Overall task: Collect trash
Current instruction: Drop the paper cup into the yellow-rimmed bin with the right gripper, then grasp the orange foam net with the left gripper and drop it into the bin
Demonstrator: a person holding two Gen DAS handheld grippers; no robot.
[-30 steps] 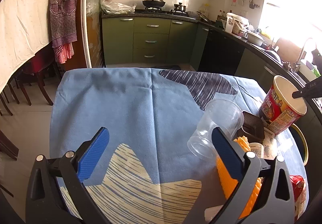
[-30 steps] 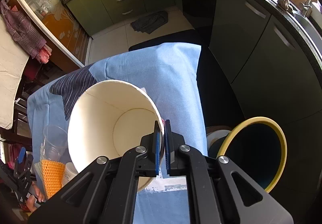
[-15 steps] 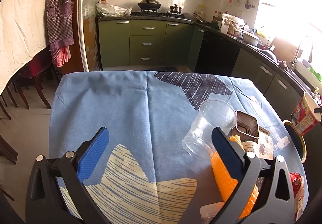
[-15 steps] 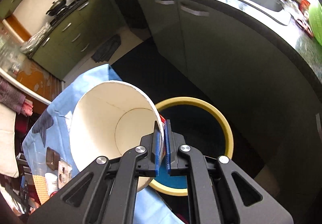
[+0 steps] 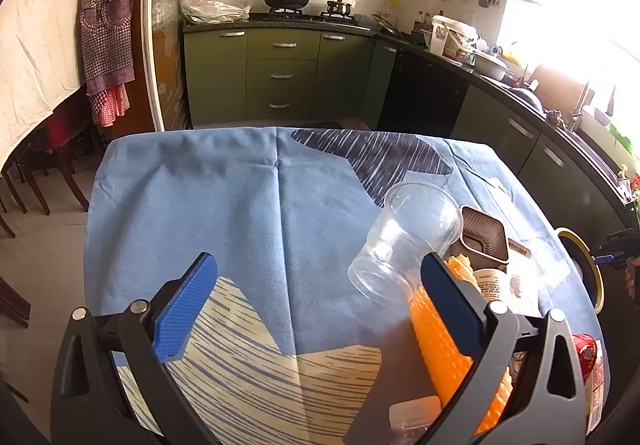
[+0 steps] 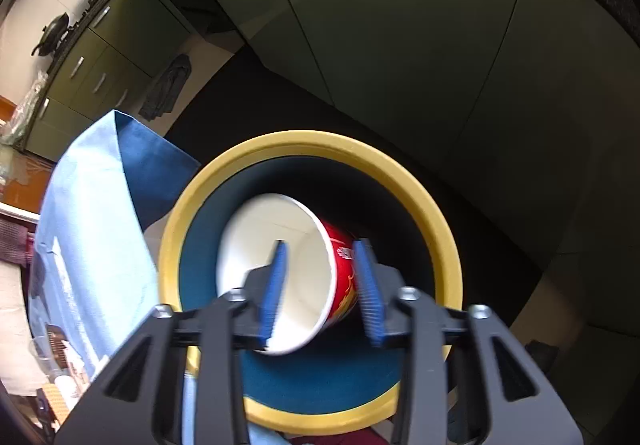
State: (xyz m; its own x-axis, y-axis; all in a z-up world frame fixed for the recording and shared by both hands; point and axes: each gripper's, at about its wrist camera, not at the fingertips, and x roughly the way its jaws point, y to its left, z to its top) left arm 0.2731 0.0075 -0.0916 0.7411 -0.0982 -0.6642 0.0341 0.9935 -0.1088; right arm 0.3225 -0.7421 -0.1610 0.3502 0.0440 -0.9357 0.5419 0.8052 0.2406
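My right gripper hangs over a dark blue bin with a yellow rim. Its jaws are opening. The red-and-white paper noodle cup is blurred, tilted and inside the bin's mouth, free of the pads. In the left wrist view that gripper shows small at the right, above the bin rim. My left gripper is open above the blue tablecloth, with nothing between its fingers. A clear plastic cup lies on its side just beyond its right finger.
More trash sits by the clear cup: an orange foam net, a brown plastic tray, a small white tub, a red packet. Green kitchen cabinets stand close behind the bin. Chairs stand left of the table.
My right gripper swung from over the table to above the bin and came lower. Its jaws, shut on the noodle cup's rim before, have parted and the cup has dropped free. The left gripper stayed put.
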